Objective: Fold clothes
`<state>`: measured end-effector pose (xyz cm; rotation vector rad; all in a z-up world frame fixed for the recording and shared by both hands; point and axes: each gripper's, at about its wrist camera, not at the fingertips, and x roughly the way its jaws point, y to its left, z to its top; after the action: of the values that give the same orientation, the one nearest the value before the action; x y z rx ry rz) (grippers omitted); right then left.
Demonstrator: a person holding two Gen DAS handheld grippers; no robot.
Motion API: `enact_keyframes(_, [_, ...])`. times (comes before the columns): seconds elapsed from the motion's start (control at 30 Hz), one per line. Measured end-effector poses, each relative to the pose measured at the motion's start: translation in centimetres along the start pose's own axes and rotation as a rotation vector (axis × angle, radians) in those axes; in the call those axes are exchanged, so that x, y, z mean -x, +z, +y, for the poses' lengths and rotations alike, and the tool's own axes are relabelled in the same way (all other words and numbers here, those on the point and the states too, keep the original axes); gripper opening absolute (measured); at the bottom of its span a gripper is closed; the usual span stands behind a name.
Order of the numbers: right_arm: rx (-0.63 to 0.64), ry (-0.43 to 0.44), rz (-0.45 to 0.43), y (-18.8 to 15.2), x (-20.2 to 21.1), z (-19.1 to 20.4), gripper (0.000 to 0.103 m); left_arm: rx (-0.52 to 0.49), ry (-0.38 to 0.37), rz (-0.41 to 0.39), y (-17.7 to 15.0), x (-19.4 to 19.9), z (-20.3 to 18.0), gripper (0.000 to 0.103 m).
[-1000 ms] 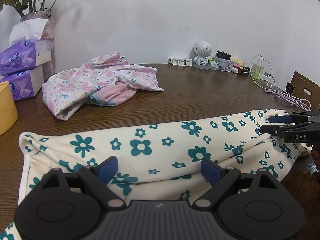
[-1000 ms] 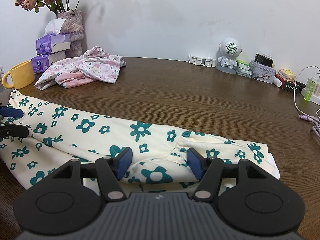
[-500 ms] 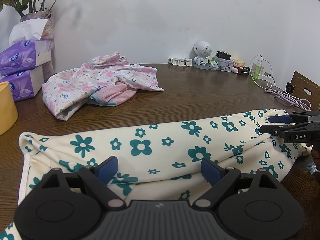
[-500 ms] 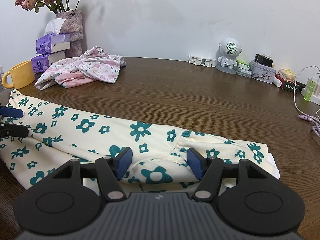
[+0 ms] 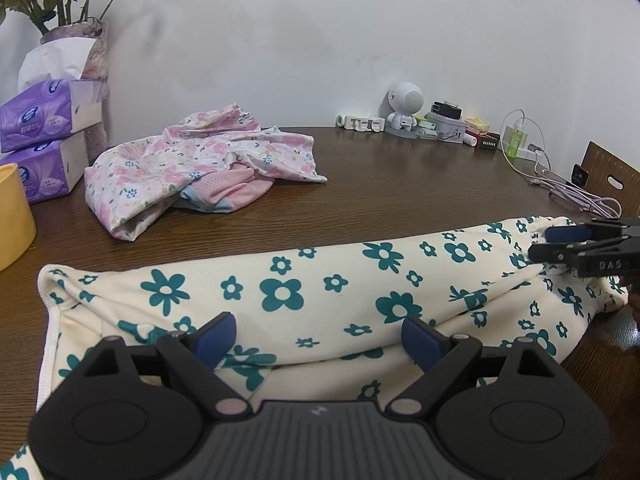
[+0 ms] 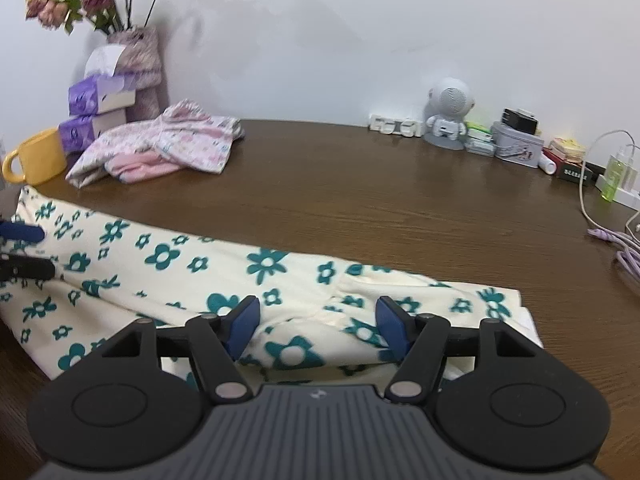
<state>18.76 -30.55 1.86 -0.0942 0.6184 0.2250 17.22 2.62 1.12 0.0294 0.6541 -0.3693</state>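
A cream garment with teal flowers (image 5: pixel 360 276) (image 6: pixel 180 264) lies as a long folded strip across the brown table (image 5: pixel 400 192) near its front edge. My left gripper (image 5: pixel 318 324) is open low over the strip's left part, with cloth under its blue pads. My right gripper (image 6: pixel 317 308) is open over the right end, where the fabric is bunched between the pads without being pinched. Each gripper shows in the other's view: the right gripper (image 5: pixel 540 243) at the far right, the left gripper (image 6: pixel 45 251) at the far left.
A crumpled pile of pink floral clothes (image 5: pixel 200 160) (image 6: pixel 168 148) sits at the back left. Beside it are a yellow mug (image 6: pixel 38 158), purple tissue packs (image 5: pixel 44 112) and a vase of flowers (image 6: pixel 140 68). A white speaker figure (image 6: pixel 450 104), small boxes and cables (image 6: pixel 624 248) line the back right.
The right wrist view has shifted slightly and gone a little blurred, so the right gripper has moved a touch. The left gripper and the garment have not moved.
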Motion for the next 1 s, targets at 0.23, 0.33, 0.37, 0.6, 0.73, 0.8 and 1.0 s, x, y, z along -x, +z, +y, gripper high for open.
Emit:
enact_keyframes(0.23, [-0.079, 0.013, -0.024, 0.1, 1.0, -2.2, 0.063, -0.003, 0.001, 0.000, 0.0, 0.0, 0.0, 0.090])
enact_keyframes(0.33, [-0.082, -0.029, -0.020, 0.0, 1.0, -2.7, 0.062, -0.005, 0.003, 0.001, 0.0, 0.0, 0.0, 0.090])
enact_keyframes(0.37, [-0.079, -0.038, -0.012, 0.0, 0.8, -2.8, 0.062, -0.006, 0.003, 0.001, 0.0, 0.0, 0.0, 0.090])
enact_keyframes(0.6, [-0.069, -0.082, 0.026, -0.2, 0.2, -3.1, 0.061, -0.005, 0.003, 0.001, 0.0, 0.0, 0.0, 0.090])
enact_keyframes(0.73, [-0.067, -0.094, 0.029, -0.2, 0.3, -3.3, 0.061, 0.001, 0.002, -0.002, 0.0, 0.1, 0.0, 0.090])
enact_keyframes(0.8, [-0.077, -0.085, 0.012, 0.0, 0.8, -3.6, 0.061, 0.017, 0.005, -0.015, 0.1, 0.4, 0.1, 0.087])
enact_keyframes(1.0, [-0.128, 0.065, -0.160, 0.9, 4.6, -4.0, 0.063, 0.014, -0.001, -0.200, 1.2, 4.0, -0.1, 0.089])
